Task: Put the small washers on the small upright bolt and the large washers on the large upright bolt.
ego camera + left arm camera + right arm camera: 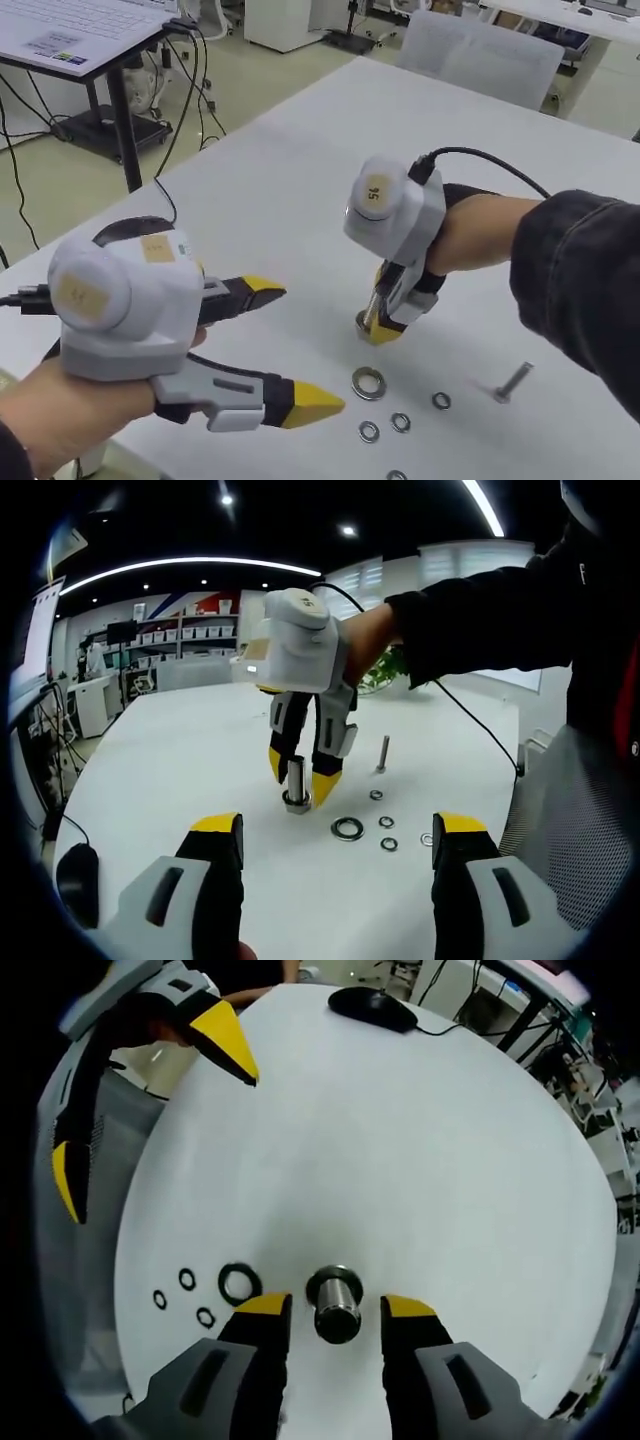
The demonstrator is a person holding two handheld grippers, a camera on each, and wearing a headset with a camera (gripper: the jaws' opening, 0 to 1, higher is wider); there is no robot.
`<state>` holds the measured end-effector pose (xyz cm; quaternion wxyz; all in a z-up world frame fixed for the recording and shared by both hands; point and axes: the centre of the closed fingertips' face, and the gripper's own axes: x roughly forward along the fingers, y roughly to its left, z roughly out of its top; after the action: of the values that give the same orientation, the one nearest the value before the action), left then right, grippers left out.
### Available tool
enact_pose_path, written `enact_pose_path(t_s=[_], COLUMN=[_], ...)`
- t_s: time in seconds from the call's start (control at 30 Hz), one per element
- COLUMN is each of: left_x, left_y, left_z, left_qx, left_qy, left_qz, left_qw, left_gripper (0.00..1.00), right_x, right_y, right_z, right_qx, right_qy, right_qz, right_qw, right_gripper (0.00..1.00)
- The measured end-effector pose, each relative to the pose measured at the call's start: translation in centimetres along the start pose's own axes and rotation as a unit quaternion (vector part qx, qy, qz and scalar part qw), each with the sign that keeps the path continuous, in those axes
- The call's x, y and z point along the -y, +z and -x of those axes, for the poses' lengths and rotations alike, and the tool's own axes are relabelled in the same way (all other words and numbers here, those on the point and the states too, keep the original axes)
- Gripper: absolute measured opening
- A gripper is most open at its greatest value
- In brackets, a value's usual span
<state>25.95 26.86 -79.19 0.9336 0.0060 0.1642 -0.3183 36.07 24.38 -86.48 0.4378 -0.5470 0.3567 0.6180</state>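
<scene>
Two-jawed right gripper (378,328) points down, parted astride large bolt (335,1305); left gripper (295,345) hovers wide open, empty.

In the head view, the surface (300,150) is seen from above, forward and down, with the left tongs (300,345) nearest. In the left gripper view, the right tongs (300,780) are faced from low over the surface, at close range. In the right gripper view, the bolt (335,1305) is looked steeply down upon from very near. The washers (368,383) are shared by all three views.
</scene>
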Motion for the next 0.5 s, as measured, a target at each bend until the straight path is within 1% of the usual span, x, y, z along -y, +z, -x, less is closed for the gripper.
enact_pose_path(t_s=[0.23, 0.5], left_x=[0.2, 0.2], left_y=[0.2, 0.4], left_z=[0.0, 0.0], left_qx=[0.001, 0.003], left_qy=[-0.003, -0.003], left_qz=[-0.004, -0.006], left_qw=[1.0000, 1.0000], left_gripper=[0.77, 0.77], right_x=[0.2, 0.0], right_y=[-0.4, -0.8], right_z=[1.0, 1.6], right_qx=[0.004, 0.005], right_qy=[-0.011, -0.016], right_qz=[-0.007, -0.013], right_qw=[0.9999, 0.9998], right_gripper=[0.41, 0.44])
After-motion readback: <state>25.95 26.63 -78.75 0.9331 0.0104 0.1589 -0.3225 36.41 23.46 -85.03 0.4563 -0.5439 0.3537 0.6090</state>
